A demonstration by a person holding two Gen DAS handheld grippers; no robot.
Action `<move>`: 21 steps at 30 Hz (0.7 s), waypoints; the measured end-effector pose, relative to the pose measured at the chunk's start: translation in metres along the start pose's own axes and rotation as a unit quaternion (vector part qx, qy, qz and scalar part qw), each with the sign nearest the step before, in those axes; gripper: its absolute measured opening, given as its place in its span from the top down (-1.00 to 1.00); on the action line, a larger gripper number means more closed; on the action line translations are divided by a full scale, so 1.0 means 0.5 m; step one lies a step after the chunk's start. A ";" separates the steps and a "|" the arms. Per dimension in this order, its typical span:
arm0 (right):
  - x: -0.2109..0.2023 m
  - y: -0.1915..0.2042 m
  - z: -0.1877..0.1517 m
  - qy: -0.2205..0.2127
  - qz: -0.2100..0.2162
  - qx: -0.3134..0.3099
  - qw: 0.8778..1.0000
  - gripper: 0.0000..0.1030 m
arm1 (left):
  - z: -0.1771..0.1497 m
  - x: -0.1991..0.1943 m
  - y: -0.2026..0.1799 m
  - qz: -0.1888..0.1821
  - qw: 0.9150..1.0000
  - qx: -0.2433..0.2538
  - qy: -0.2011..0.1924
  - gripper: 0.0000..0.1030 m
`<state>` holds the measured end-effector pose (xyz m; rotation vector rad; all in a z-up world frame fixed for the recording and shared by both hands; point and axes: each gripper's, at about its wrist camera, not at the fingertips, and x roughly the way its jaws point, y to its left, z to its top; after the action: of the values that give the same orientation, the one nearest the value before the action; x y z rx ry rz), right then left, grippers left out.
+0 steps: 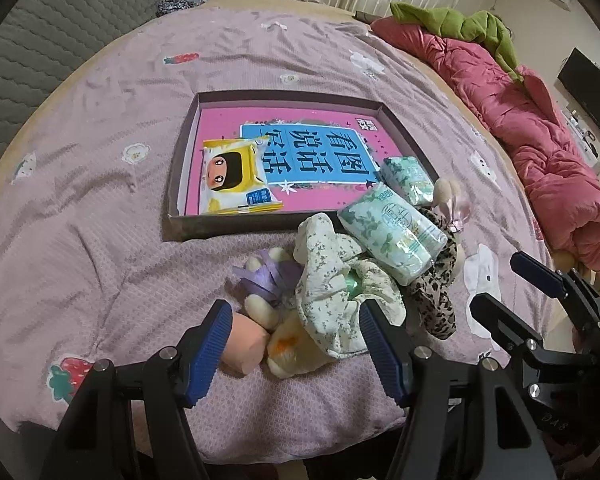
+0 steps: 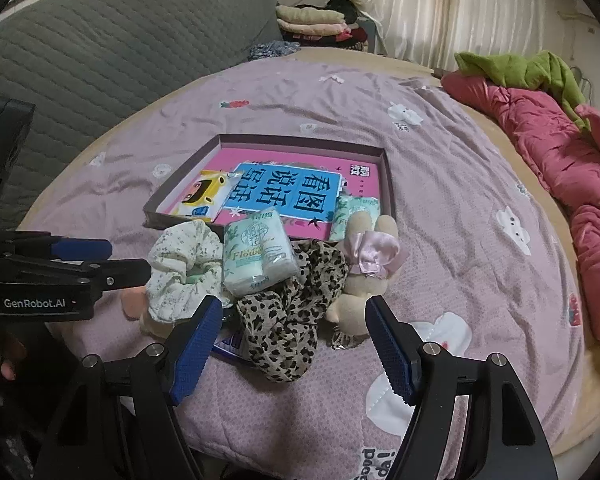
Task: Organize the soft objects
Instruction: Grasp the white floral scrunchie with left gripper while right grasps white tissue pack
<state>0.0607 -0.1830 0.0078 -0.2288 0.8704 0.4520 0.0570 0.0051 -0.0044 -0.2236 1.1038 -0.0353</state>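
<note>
The left gripper (image 1: 292, 316) hangs with fingers wide apart over the near end of the pile: a peach toy (image 1: 246, 344) by its left finger, the floral cloth (image 1: 332, 296) against its right. The right gripper (image 2: 294, 320), fingers also spread and holding nothing, frames the leopard cloth (image 2: 288, 320), with the plush rabbit (image 2: 360, 280) by its right finger. A tissue pack (image 2: 258, 258) lies atop the pile, near the bedspread's (image 2: 460, 208) front edge, before the shallow box (image 2: 388, 184). A pink quilt (image 2: 560, 148) lines the right side.

The lilac printed bedspread (image 1: 100, 208) is matt, waffle-textured cloth. The shallow cardboard box (image 1: 176, 184) has a glossy pink paper floor. The mint tissue pack (image 1: 392, 236) and the yellow wipes packet (image 1: 236, 180) wear shiny, crinkled plastic film. The leopard-print scarf (image 2: 288, 320) looks thin and soft, the beige plush rabbit (image 2: 356, 296) fuzzy with a satin bow.
</note>
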 end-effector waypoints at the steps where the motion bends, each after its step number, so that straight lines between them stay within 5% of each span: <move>1: 0.003 0.001 0.000 0.001 0.001 0.000 1.000 -0.46 | 0.002 0.003 0.001 0.000 1.000 0.000 0.001 -0.27; 21: 0.090 0.016 0.026 0.020 0.012 -0.034 0.999 -0.46 | 0.052 0.089 0.020 -0.029 0.999 -0.024 0.039 -0.27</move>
<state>0.0910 -0.1579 -0.0191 -0.2917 0.8985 0.5019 0.0993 0.0131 -0.0348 -0.2996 1.1774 -0.0687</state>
